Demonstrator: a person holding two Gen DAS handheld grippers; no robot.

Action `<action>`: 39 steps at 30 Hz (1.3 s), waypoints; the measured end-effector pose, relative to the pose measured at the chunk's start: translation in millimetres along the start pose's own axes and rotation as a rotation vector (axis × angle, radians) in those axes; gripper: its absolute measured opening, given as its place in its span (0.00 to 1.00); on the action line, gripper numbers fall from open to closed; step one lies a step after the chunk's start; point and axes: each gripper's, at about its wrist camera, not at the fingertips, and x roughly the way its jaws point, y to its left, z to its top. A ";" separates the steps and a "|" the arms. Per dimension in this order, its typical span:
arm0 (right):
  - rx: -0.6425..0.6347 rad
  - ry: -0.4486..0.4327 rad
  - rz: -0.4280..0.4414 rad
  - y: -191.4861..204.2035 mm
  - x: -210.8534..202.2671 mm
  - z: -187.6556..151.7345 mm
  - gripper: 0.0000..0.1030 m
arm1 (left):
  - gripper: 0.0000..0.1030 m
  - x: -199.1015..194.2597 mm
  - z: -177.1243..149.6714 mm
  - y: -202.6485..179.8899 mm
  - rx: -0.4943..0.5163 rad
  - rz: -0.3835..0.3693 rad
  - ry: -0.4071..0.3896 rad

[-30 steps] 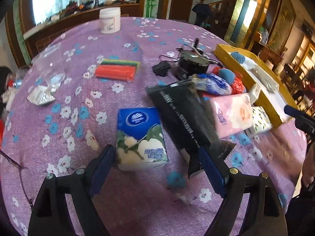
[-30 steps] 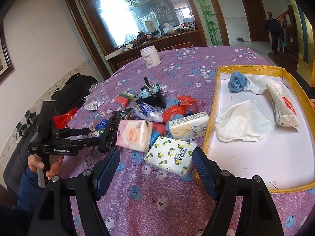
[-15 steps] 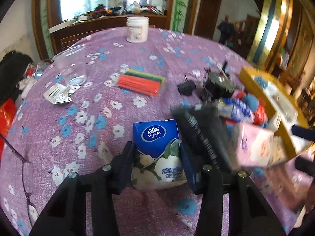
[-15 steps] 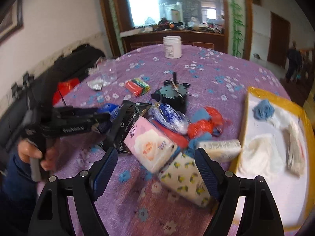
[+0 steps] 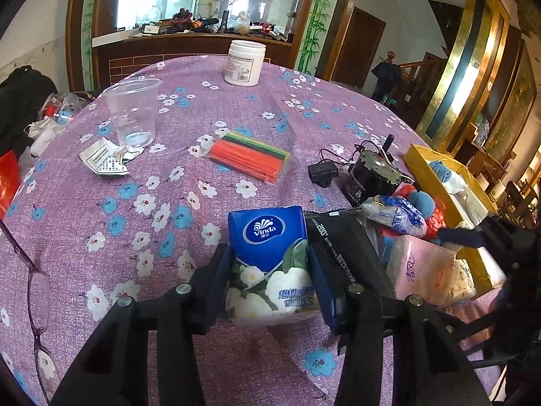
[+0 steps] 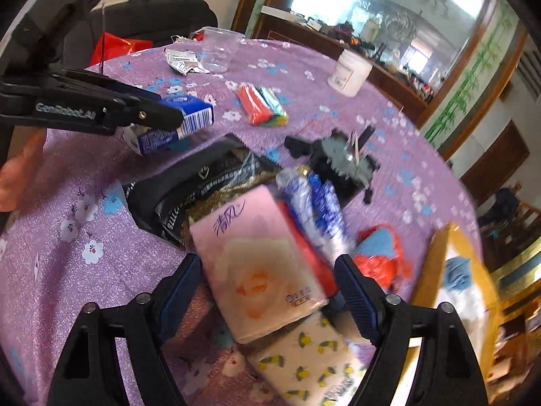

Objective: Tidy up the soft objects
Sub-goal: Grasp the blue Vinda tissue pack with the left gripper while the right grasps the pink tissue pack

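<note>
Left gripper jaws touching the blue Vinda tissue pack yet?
Touching. In the left wrist view the left gripper has both jaws pressed against the sides of the blue Vinda tissue pack; no gap shows on either side.

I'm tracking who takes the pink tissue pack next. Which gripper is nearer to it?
Right. The right gripper straddles the pink tissue pack, open; the left gripper is beside it, shut on the Vinda tissue pack.
</note>
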 end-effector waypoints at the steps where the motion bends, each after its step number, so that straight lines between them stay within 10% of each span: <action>1: 0.026 -0.009 0.004 -2.1 -2.4 -1.2 0.64 | 0.45 -0.5 -0.1 -0.3 0.001 0.001 -0.003; 21: 0.471 -0.289 0.141 -56.2 -45.1 -29.2 0.56 | 0.45 -31.3 4.7 -55.6 0.093 -0.061 -0.098; 39: 0.625 -0.350 0.168 -90.5 -60.9 -44.0 0.56 | 0.45 -17.6 4.4 -100.0 0.127 -0.065 -0.100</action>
